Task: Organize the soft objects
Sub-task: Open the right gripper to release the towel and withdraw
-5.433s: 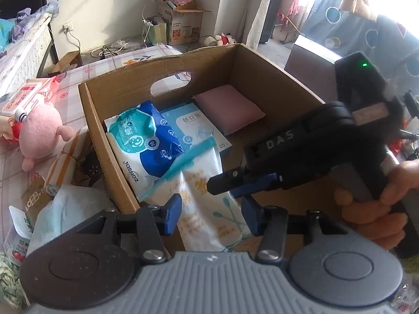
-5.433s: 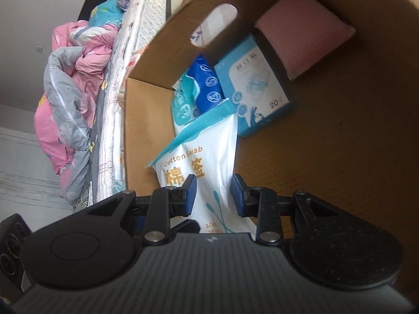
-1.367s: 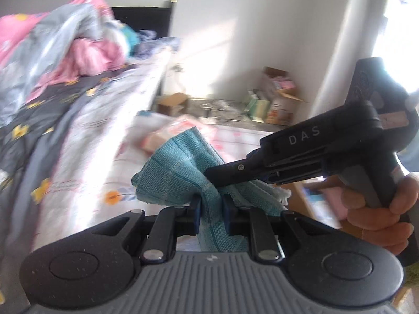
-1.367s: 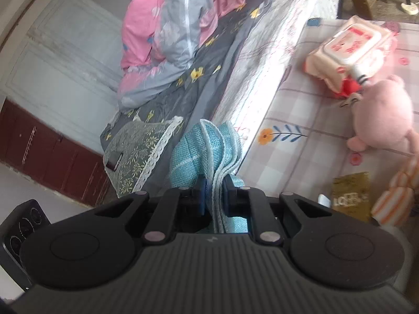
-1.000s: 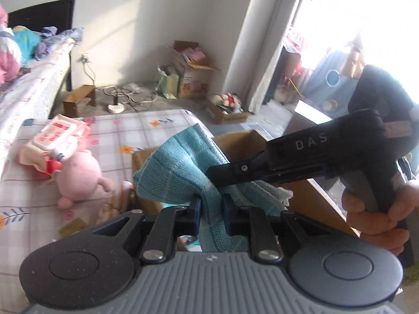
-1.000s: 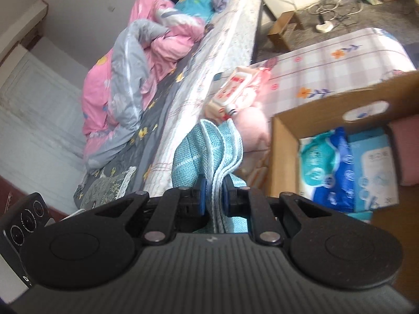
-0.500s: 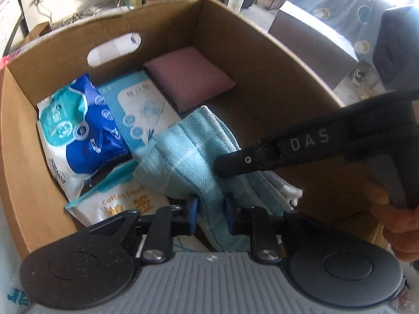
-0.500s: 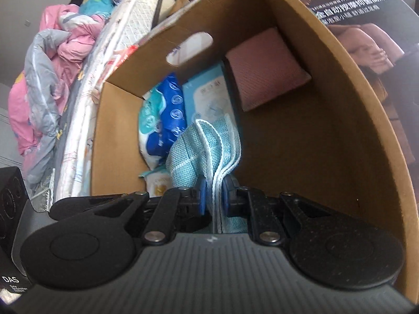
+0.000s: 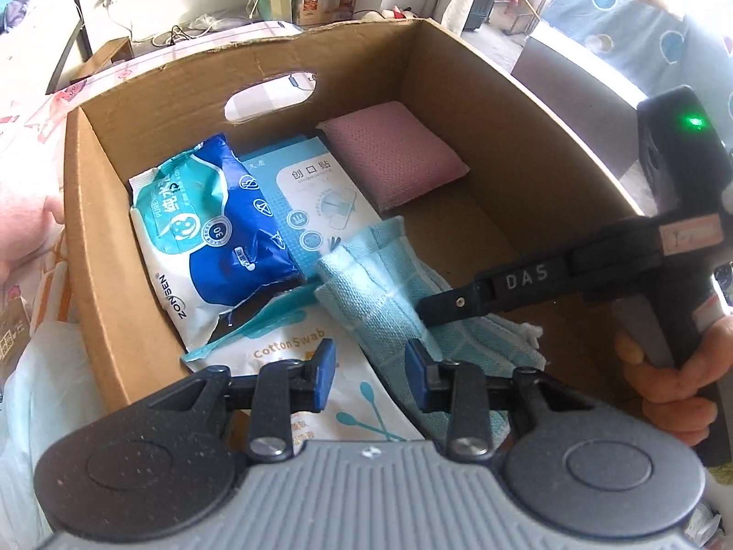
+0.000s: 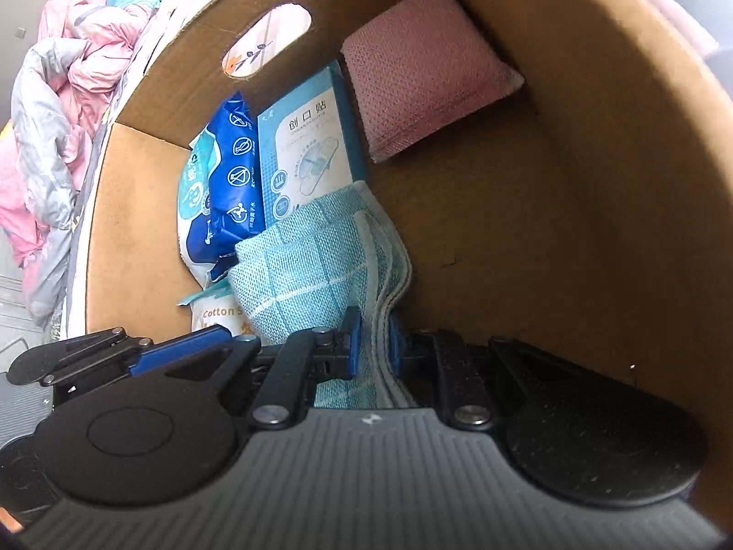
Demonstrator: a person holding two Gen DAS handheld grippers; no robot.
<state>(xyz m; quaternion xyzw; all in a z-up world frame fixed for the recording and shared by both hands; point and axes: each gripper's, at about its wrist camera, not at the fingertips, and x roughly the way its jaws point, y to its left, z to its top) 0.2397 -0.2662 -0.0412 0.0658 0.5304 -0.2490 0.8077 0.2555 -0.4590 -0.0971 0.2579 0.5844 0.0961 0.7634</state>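
- My left gripper (image 9: 370, 378) is opening: its blue pads now stand apart on either side of the folded teal towel (image 9: 394, 307), and I see no pad pressing the cloth.
- My right gripper (image 10: 372, 348) is all but closed, pinching the towel's layered hem (image 10: 385, 321) between its pads, so this hand alone has hold of it.
- The towel lies inside the cardboard box (image 9: 513, 105), near the front, just right of the packets; from the left wrist view it runs from far-left to near-right, its long axis slanting across the box floor.
- The relation I judge the next move turns on: the towel sits straight ahead of and below both tools, and the right hand is the one gripping it. Letting go there should leave it beside the swab pack, its far end on the plaster box.
- Readable writing: "DAS" (image 9: 527, 277) on the right gripper's body; "Cotton Swab" on the white pack (image 9: 293, 348) at the near-left; "ZONSEN" and "PURE" on the blue wipes pack (image 9: 215, 233).
- The light-blue flat box (image 9: 320, 201) bears Chinese characters reading 创口贴; a pink pad (image 9: 394, 151) lies in the far corner, unlabelled.
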